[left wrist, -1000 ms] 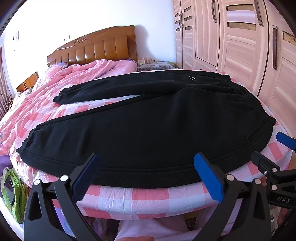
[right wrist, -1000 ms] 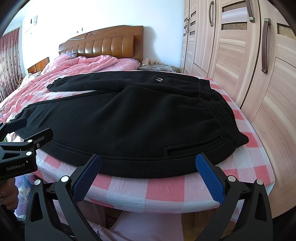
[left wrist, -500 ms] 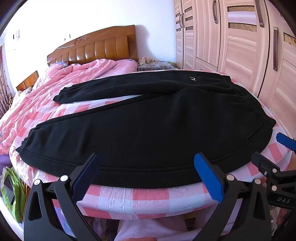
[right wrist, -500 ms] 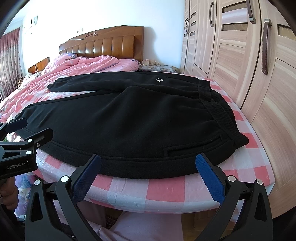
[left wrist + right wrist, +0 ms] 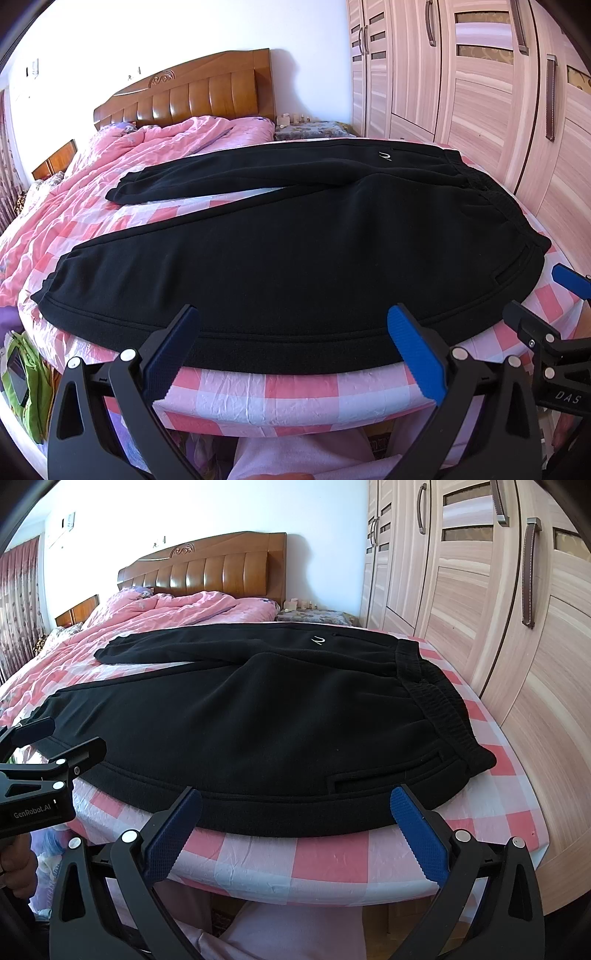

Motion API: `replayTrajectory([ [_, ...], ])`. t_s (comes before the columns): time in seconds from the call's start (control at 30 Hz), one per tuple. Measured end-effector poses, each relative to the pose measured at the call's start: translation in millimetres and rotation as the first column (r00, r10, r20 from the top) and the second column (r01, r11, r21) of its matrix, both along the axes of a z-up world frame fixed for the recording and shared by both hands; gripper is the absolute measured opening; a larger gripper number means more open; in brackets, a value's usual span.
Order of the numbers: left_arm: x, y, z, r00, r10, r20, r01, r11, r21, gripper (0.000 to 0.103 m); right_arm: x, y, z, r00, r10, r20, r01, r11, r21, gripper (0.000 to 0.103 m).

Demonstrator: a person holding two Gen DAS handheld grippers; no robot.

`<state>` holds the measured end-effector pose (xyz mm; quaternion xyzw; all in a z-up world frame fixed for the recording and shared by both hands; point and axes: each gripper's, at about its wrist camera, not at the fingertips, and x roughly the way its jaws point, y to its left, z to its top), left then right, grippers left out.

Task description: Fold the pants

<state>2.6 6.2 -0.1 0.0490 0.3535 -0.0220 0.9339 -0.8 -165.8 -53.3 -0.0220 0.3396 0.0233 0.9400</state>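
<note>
On the bed (image 5: pixel 258 391) with its pink checked sheet, black pants (image 5: pixel 295 258) lie flat near the edge. The left hand-held gripper (image 5: pixel 295 354) and right hand-held gripper (image 5: pixel 295 830) hover apart, holding nothing.

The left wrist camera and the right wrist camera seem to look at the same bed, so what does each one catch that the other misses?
Only the left wrist view shows the green bag on the floor beside the bed and the near leg's cuff.

Only the right wrist view shows the red curtain, the air conditioner on the wall and the full run of the elastic waistband.

Both show the black pants spread flat on the checked sheet, the wooden headboard, the wardrobe, and both hand-held grippers, left and right, open and empty.
</note>
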Motion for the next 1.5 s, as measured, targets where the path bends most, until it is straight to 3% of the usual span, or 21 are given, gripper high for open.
replayTrajectory([
  [1.5,-0.6,2.6,-9.7,0.999,0.005,-0.036,-0.006,1.0,-0.021,0.102,-2.8,0.4,-8.0,1.0,-0.001,-0.006,0.001,1.0,0.003,0.099],
])
